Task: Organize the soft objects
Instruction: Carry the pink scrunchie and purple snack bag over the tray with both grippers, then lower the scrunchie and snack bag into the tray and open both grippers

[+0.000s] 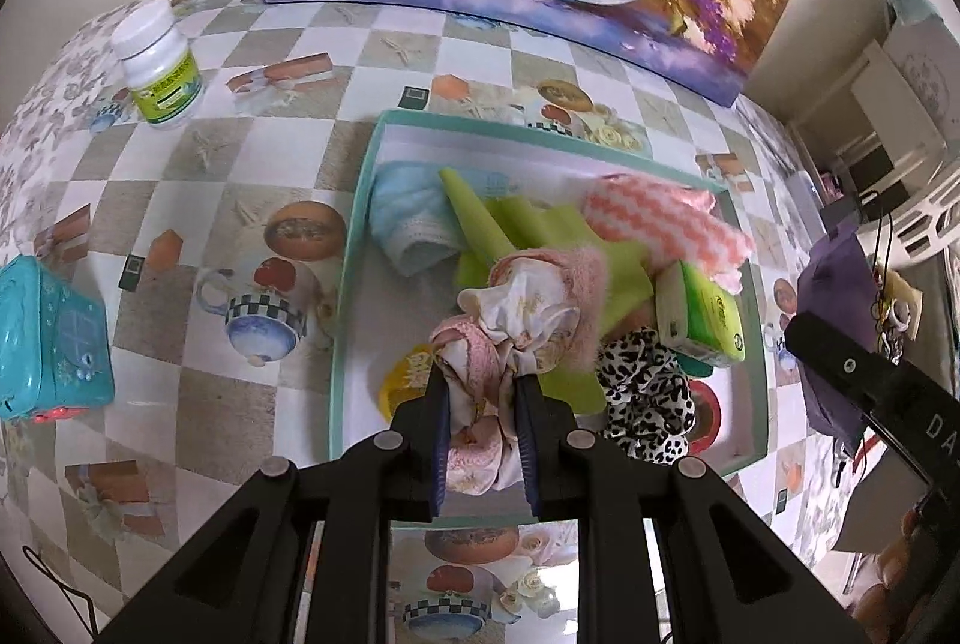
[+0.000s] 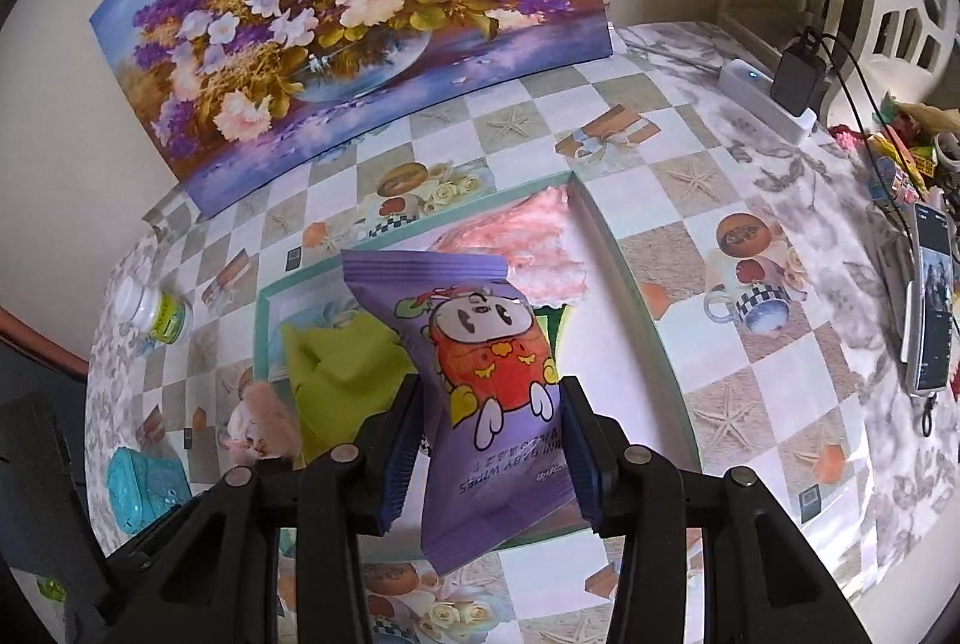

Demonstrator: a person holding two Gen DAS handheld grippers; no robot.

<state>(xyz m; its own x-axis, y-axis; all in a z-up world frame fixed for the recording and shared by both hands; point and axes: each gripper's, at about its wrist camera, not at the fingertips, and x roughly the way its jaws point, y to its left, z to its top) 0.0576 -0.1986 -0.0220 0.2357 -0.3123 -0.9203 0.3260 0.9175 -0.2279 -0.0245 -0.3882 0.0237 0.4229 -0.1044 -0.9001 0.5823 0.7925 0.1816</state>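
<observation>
1. The left gripper (image 1: 480,392) is clamped narrowly on a pink satin scrunchie (image 1: 516,320), held over the teal-rimmed tray (image 1: 348,248). The right gripper (image 2: 489,404) pinches a purple baby-wipes packet (image 2: 480,374) at mid width, above the same tray.
2. To do this step well, I judge each item should be lowered until it rests on the tray floor before the jaws part, so that nothing bounces out.
3. The scrunchie hangs above the green cloth (image 1: 540,236), close to the leopard scrunchie (image 1: 645,398) and the green tissue pack (image 1: 699,314); the bare white floor to its left looks the better landing spot.
4. The packet has open room on the right half of the tray, below the pink wavy cloth (image 2: 528,236).
5. Keep both loads inside the rim; the two grippers work close together, so stagger the drops.
</observation>
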